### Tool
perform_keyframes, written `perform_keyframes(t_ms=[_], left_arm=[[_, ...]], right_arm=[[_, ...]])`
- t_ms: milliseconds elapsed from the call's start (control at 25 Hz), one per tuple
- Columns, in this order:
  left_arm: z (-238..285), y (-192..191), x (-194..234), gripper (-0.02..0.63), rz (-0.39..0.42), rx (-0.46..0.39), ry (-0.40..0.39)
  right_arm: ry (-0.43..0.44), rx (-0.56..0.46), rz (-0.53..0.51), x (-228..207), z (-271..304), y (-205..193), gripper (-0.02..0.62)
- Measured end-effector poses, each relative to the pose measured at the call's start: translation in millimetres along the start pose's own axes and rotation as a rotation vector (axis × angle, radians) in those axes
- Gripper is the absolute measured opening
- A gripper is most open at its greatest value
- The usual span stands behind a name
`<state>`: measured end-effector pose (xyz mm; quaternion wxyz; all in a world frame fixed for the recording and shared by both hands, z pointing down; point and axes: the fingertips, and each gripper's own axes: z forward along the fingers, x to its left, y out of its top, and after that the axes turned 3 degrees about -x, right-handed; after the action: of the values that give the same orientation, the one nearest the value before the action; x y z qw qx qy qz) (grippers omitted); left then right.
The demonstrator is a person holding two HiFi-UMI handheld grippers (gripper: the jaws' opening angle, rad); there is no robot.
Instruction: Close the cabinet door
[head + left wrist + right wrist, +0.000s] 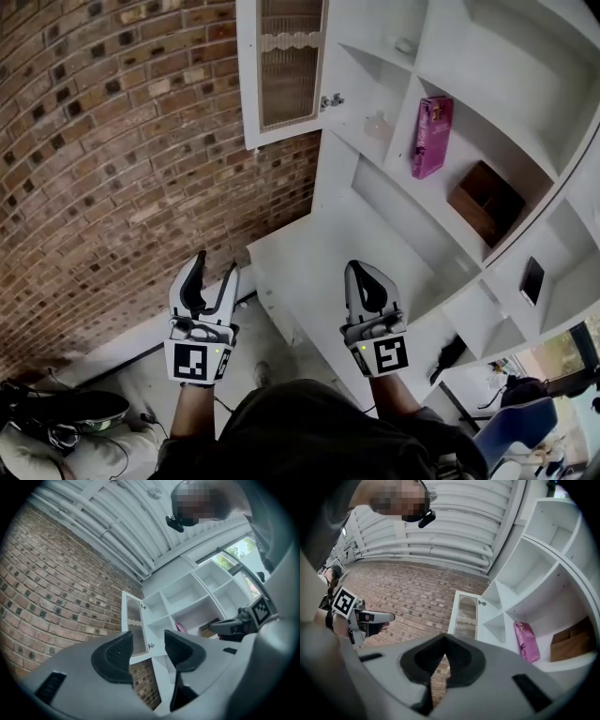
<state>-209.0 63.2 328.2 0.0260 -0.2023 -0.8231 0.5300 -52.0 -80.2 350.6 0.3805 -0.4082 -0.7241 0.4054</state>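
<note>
Left claw point(213, 277) is open, its jaws well apart with nothing between them. Right claw point(367, 277) is closed, pads meeting on nothing. Both point up and forward, well short of the cabinet point(394, 234). The door point(286, 66) lies ahead and above, between the two claws in the head view and straight in line with the left one's jaws. It is swung out toward the brick wall point(112, 141), long axis upright, hinged on its right edge. Its free edge faces the left claw, so that claw looks better placed to push.
</note>
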Motion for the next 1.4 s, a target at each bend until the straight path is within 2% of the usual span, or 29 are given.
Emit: perform_keyframes(t_ms=[320, 560, 960, 1200, 1400], left_arm=[[61, -44, 77, 0.209, -0.044, 0.016, -0.068], [99, -64, 116, 0.204, -0.061, 0.007, -0.106], [162, -84, 142, 0.201, -0.079, 0.007, -0.109], [213, -85, 156, 0.201, -0.115, -0.017, -0.091], [264, -78, 163, 0.198, -0.103, -0.047, -0.105]], right_arm=[[-0.057, 0.019, -0.019, 9, 90, -29, 0.0], [-0.079, 0.056, -0.028, 18, 120, -49, 0.0], [-0.076, 0.046, -0.029, -6, 148, -66, 0.0], [-0.088, 0.015, -0.031, -38, 156, -65, 0.0], [-0.123, 0.017, -0.047, -66, 151, -66, 0.0]])
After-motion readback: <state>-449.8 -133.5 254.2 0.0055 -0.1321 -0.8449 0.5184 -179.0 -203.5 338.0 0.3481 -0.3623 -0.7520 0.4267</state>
